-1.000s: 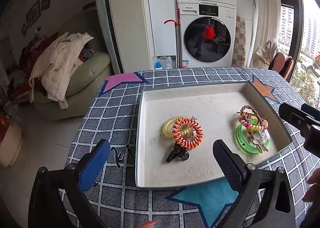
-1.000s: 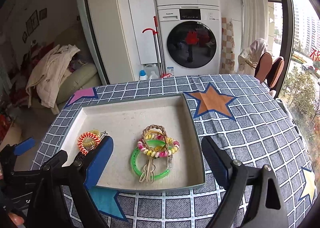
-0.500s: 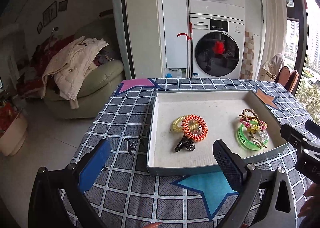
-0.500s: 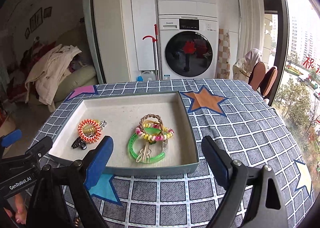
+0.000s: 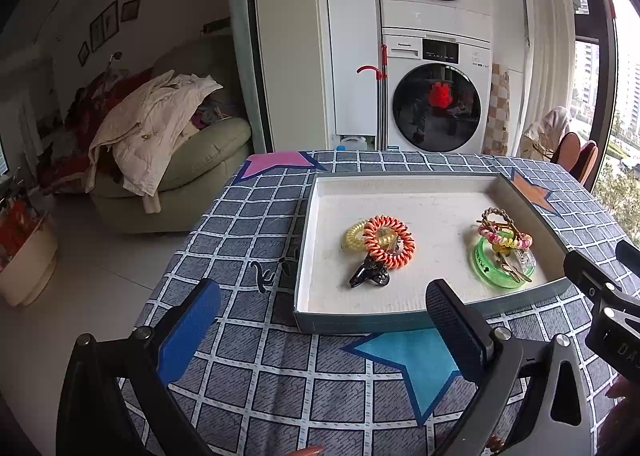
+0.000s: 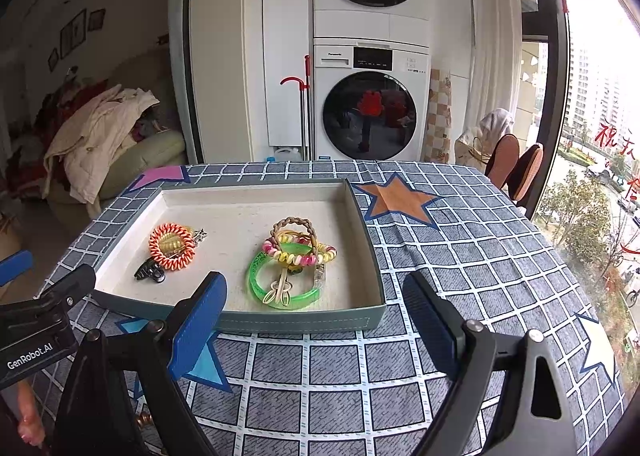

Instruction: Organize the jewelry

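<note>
Left view: my left hand-held gripper (image 5: 320, 320) hangs with jaws apart, empty, short of the tray (image 5: 360, 320) on the worktop (image 5: 248, 223); orange coil tie (image 5: 389, 242) sorted left.

Right view: right hand-held gripper (image 6: 316, 316) also apart, empty; green bangle (image 6: 285, 279) pile grouped right.

Right tongs (image 6: 316, 320) gape empty before the tray (image 6: 304, 322) holding a green bangle (image 6: 280, 288).

A checked tablecloth (image 5: 256, 376) covers the table, bearing a tray (image 5: 360, 322).
</note>
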